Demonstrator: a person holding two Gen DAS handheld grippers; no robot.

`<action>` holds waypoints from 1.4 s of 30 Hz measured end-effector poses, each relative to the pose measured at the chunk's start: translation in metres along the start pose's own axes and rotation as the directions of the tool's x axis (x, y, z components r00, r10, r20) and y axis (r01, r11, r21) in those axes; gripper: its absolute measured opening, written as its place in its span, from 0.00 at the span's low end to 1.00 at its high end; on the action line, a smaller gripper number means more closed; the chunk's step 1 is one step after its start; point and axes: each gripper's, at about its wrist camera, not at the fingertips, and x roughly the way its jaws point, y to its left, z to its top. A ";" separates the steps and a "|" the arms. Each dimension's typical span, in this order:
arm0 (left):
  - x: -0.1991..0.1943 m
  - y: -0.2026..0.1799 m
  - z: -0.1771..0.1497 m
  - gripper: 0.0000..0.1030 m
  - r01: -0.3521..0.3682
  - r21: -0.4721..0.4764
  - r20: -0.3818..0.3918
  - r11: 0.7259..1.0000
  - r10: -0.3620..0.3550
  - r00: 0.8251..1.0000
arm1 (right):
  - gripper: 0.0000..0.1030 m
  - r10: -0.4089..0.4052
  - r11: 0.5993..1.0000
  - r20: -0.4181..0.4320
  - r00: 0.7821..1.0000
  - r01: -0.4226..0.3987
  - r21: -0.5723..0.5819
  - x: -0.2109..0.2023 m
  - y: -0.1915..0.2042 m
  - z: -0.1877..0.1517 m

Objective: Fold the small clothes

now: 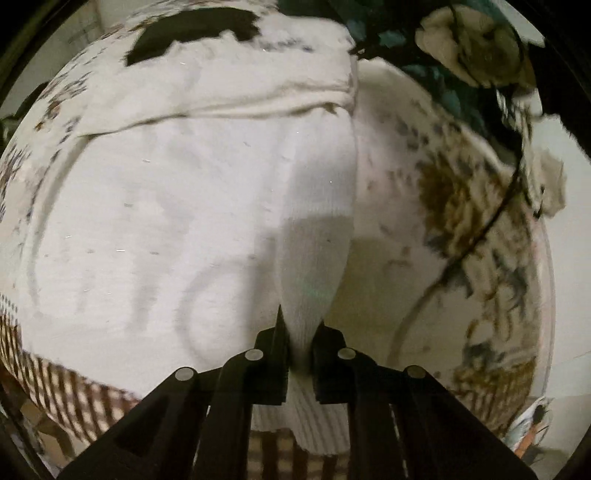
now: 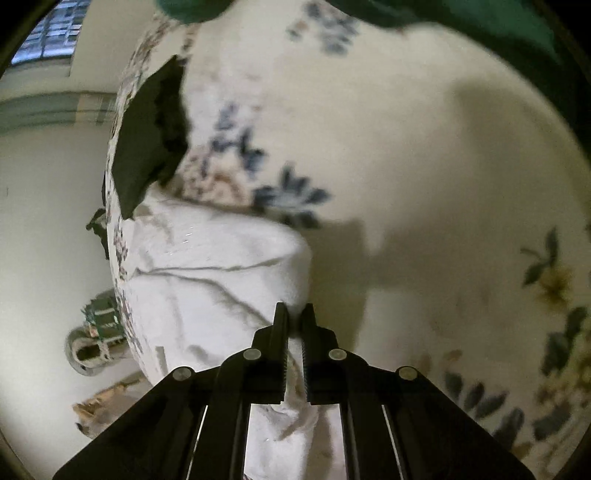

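A white knit garment [image 1: 177,221] lies spread over a floral bedspread [image 1: 443,229], with a fold across its far part. My left gripper [image 1: 301,328] is shut on a pinched edge of it, which rises as a ridge from the jaws. In the right wrist view the same white garment [image 2: 207,280] lies at the left over the floral bedspread [image 2: 424,184]. My right gripper [image 2: 294,314] is shut on its near corner, and cloth bunches under the jaws.
A black cloth [image 1: 192,31] lies beyond the garment, and it also shows in the right wrist view [image 2: 147,136]. A dark green cloth [image 2: 443,14] and a cream bundle [image 1: 469,44] lie at the far side. The bed's edge drops to a pale floor [image 2: 44,229] at the left.
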 end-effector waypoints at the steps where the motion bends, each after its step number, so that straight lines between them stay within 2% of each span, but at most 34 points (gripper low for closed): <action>1: -0.008 0.005 -0.001 0.07 0.005 -0.018 0.011 1.000 -0.005 1.000 | 0.06 -0.006 1.000 0.006 1.000 0.006 -0.024 -0.006 0.014 -0.001; 6: -0.051 0.064 0.009 0.06 0.034 -0.161 0.083 0.986 -0.021 0.996 | 0.06 -0.034 0.989 0.040 0.999 0.039 -0.143 -0.031 0.095 -0.007; 7: -0.056 0.078 0.008 0.06 0.031 -0.187 0.093 0.982 -0.014 0.996 | 0.06 -0.038 0.985 0.049 0.998 0.045 -0.165 -0.031 0.121 -0.009; 11: -0.062 0.151 0.007 0.06 0.046 -0.330 0.099 0.943 -0.013 0.995 | 0.06 -0.061 0.975 0.049 0.997 0.070 -0.212 -0.014 0.200 -0.014; 15: -0.049 0.229 0.000 0.06 0.073 -0.448 0.097 0.891 -0.033 0.995 | 0.06 -0.112 0.957 0.052 0.992 0.122 -0.264 0.036 0.285 -0.018; 17: -0.043 0.257 -0.003 0.06 0.075 -0.473 0.089 0.878 -0.037 0.995 | 0.06 -0.150 0.947 0.049 0.987 0.158 -0.278 0.079 0.332 -0.017; 20: -0.026 0.299 -0.007 0.06 0.092 -0.535 0.074 0.840 -0.062 0.995 | 0.05 -0.217 0.926 0.044 0.975 0.220 -0.306 0.139 0.380 -0.015; 23: -0.013 0.336 -0.013 0.06 0.108 -0.585 0.065 0.804 -0.086 0.994 | 0.05 -0.296 0.897 0.035 0.955 0.290 -0.335 0.195 0.416 -0.016; 28: 0.001 0.371 -0.021 0.06 0.120 -0.601 0.042 0.790 -0.119 0.992 | 0.05 -0.399 0.849 0.030 0.916 0.382 -0.366 0.260 0.441 -0.015; 30: 0.012 0.381 -0.027 0.07 0.127 -0.628 0.022 0.768 -0.146 0.989 | 0.05 -0.441 0.829 0.027 0.897 0.419 -0.369 0.282 0.445 -0.014; 32: 0.021 0.387 -0.031 0.07 0.127 -0.647 0.006 0.752 -0.162 0.987 | 0.05 -0.454 0.831 0.013 0.891 0.428 -0.355 0.297 0.445 -0.013; 35: 0.024 0.392 -0.030 0.08 0.120 -0.644 -0.016 0.755 -0.170 0.985 | 0.05 -0.465 0.821 0.010 0.885 0.436 -0.368 0.314 0.451 -0.016; 37: 0.020 0.397 -0.026 0.11 0.150 -0.636 -0.028 0.757 -0.217 0.976 | 0.06 -0.464 0.821 -0.002 0.886 0.429 -0.376 0.317 0.453 -0.017; 38: 0.014 0.400 -0.023 0.16 0.156 -0.630 -0.027 0.761 -0.223 0.975 | 0.07 -0.452 0.831 -0.021 0.892 0.413 -0.373 0.317 0.453 -0.017; 39: 0.006 0.403 -0.018 0.31 0.162 -0.621 -0.028 0.767 -0.228 0.973 | 0.11 -0.409 0.861 -0.067 0.910 0.361 -0.358 0.314 0.452 -0.015; 40: -0.002 0.408 -0.013 0.41 0.148 -0.616 -0.038 0.774 -0.217 0.975 | 0.16 -0.373 0.881 -0.093 0.923 0.320 -0.349 0.309 0.451 -0.015; 41: -0.011 0.415 -0.005 0.58 0.139 -0.614 -0.035 0.777 -0.203 0.979 | 0.21 -0.295 0.912 -0.122 0.947 0.242 -0.330 0.296 0.447 -0.013; 42: -0.017 0.420 0.002 0.64 0.150 -0.616 -0.016 0.773 -0.203 0.979 | 0.35 -0.234 0.930 -0.108 0.966 0.190 -0.315 0.276 0.442 -0.011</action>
